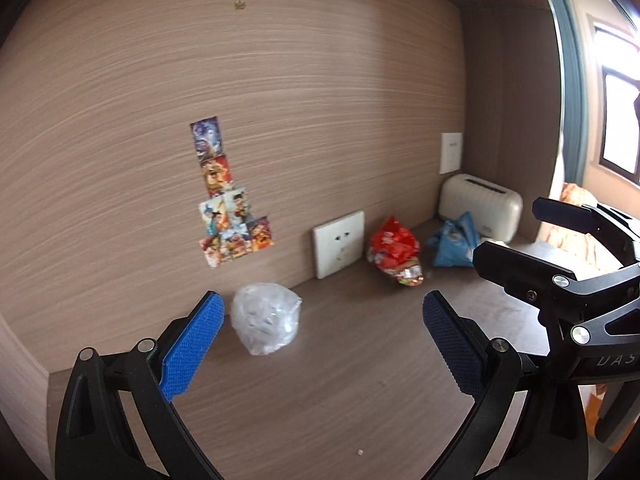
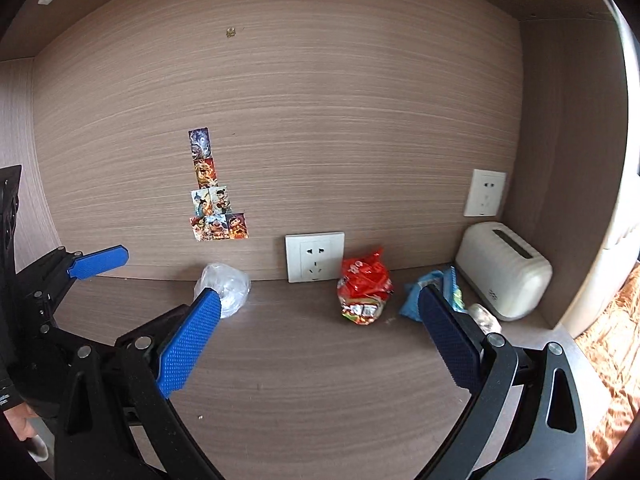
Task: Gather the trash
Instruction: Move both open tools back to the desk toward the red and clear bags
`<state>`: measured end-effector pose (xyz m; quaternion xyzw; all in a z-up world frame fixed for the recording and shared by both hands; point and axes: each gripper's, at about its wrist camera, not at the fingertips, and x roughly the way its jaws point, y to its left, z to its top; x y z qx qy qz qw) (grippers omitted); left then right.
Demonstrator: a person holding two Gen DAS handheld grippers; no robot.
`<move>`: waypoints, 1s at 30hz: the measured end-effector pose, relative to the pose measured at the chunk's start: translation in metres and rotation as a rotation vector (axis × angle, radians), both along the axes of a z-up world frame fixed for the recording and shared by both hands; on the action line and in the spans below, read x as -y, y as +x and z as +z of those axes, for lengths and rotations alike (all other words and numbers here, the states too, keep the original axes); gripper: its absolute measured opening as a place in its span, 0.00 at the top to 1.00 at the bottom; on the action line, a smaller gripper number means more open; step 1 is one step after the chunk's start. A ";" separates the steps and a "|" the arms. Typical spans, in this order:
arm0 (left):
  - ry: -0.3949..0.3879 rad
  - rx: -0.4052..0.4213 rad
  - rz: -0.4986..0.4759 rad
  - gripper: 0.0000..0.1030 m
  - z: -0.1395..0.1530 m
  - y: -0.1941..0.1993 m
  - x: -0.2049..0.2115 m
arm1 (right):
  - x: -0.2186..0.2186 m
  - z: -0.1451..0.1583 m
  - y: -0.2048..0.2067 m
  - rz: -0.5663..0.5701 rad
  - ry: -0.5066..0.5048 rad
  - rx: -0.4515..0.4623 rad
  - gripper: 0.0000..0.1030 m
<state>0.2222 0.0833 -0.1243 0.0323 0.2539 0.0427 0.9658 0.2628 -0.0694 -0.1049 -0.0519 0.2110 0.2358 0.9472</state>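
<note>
A crumpled clear plastic bag [image 1: 266, 318] [image 2: 224, 290] lies on the wooden desk near the back wall. A red snack wrapper [image 1: 396, 254] [image 2: 365, 286] lies to its right, below a wall socket. A blue wrapper [image 1: 454, 242] [image 2: 434, 292] lies further right beside a white toaster-like box. My left gripper [image 1: 320, 320] is open and empty, a short way in front of the clear bag. My right gripper [image 2: 318, 316] is open and empty, facing the red wrapper from some distance. The right gripper's black frame [image 1: 560, 280] shows at the right of the left wrist view.
A white toaster-like box [image 1: 482, 208] [image 2: 506, 276] stands in the back right corner. Two wall sockets [image 2: 315, 256] [image 2: 485, 193] and stickers [image 2: 212, 200] are on the wooden back wall. The desk [image 2: 320, 380] ends at the right by orange fabric [image 2: 616, 340].
</note>
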 end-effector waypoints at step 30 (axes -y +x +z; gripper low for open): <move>-0.032 -0.263 0.230 0.05 -0.092 0.151 -0.064 | -0.048 -0.089 0.202 0.047 -0.075 -0.269 0.05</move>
